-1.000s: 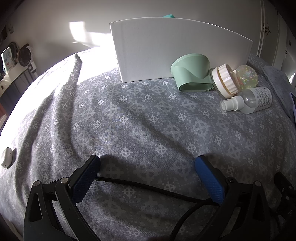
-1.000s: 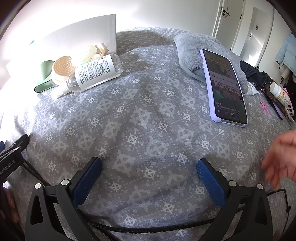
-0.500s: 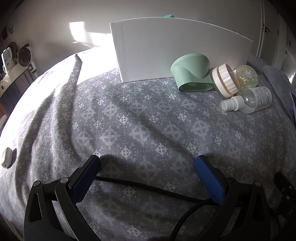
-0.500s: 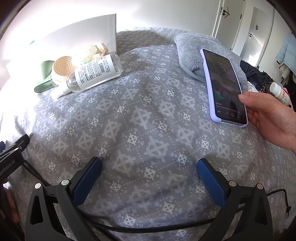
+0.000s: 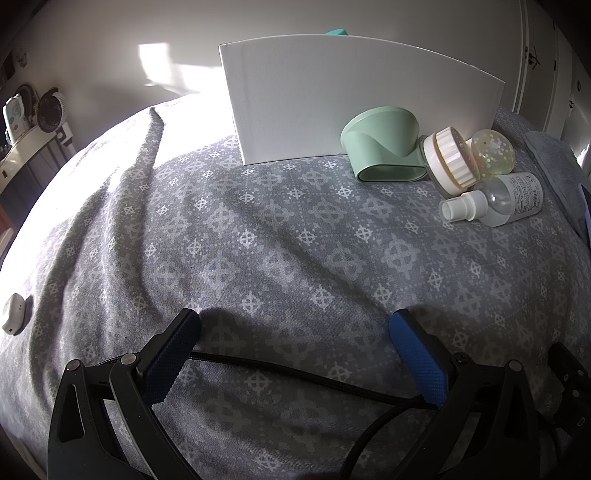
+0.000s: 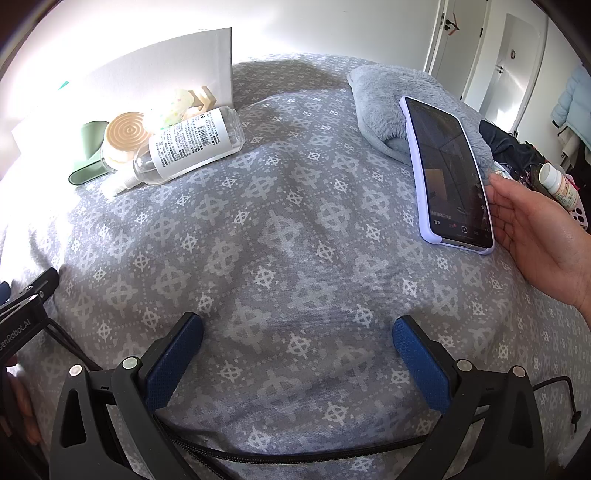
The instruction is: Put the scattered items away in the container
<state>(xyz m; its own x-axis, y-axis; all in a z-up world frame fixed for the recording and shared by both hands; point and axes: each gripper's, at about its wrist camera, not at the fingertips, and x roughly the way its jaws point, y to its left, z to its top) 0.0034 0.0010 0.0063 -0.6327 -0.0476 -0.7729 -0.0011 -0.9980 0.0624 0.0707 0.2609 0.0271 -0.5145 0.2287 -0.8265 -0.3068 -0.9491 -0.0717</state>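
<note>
Scattered items are all sitting outside the white container [image 5: 354, 99], bunched against its front wall toward the far right part of the bed [image 5: 258, 240]. Mint green scoop-like holder [image 5: 380, 147] is leaning on that wall; the ribbed white jar [image 5: 448, 162] is touching it, the glittery ball [image 5: 493, 151] is sitting just behind the jar, and the clear spray bottle [image 5: 495, 201] is lying on its side in front of them. A pale wooden piece [image 6: 205, 96] is showing behind the ball in the right wrist view.

Nothing is looking tidied yet, so you are at the very start: every piece is waiting to go in. Your left gripper [image 5: 295, 332] is spread wide with nothing between its blue pads, sitting low over the near edge of the bed, well apart from the pile. Your right gripper [image 6: 297, 332] is likewise wide open and carrying nothing, also near the front edge. A bare hand [image 6: 535, 236] is touching the phone [image 6: 447, 173], which is resting partly on the grey plush cushion [image 6: 380, 96] at the right side, so neither tool looks to be working.

Hard to read: the container's inside is hidden behind its wall, with only a teal corner [image 5: 336, 32] peeking over the top. Sun glare is washing out the container in the right wrist view. The small white thing [image 5: 14, 314] at the left edge is too unclear to name.
</note>
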